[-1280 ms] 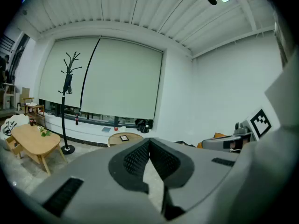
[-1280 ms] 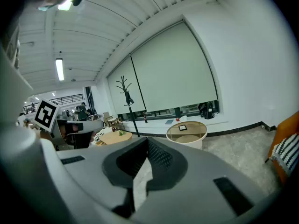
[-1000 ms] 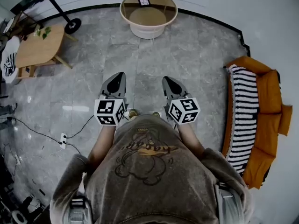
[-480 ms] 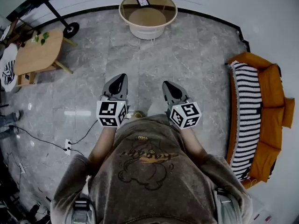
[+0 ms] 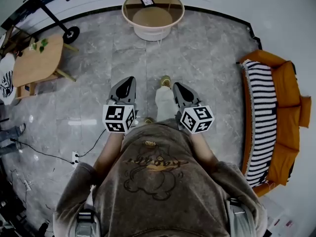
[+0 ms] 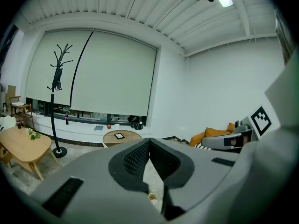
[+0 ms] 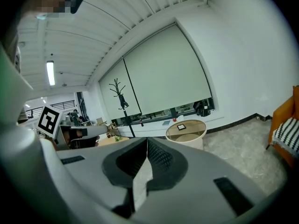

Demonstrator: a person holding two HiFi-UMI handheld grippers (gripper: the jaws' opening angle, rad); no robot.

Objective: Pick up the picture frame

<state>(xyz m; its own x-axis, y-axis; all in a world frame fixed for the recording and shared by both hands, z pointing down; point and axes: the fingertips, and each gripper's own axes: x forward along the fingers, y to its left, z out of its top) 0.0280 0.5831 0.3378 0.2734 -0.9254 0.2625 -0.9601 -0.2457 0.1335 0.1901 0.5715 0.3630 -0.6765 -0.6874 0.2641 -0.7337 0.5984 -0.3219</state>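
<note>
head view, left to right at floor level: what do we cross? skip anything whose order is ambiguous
wooden side table → coat stand base → left gripper → right gripper → orange sofa

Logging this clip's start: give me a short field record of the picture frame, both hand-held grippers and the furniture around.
target: small dark-bordered picture frame, on round glass-topped table
left hand-held gripper: shut, empty, well short of the table
right hand-held gripper: shut, empty
floor, left: light wooden table
floor, right: orange sofa with striped throw
</note>
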